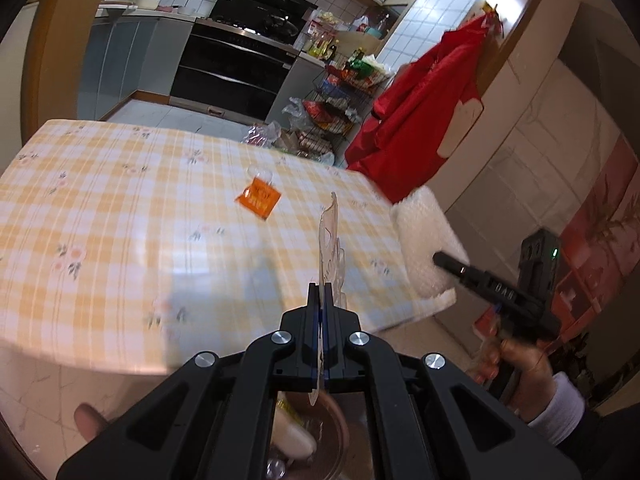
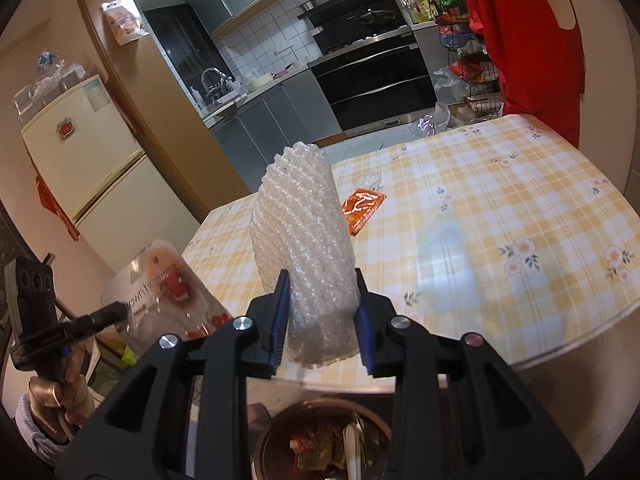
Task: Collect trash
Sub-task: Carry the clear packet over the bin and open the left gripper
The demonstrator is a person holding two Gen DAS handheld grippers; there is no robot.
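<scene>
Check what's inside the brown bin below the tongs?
The brown bin holds crumpled wrappers and a white piece. The right tongs frame covers its sides; deeper contents are hidden.

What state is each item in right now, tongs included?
Left tongs: shut on a clear plastic package, held on edge.
Right tongs: shut on a bubble wrap roll, upright.
Orange packet: lying flat on the table, untouched.
Bin: below the table edge, open, already holding trash.
</scene>
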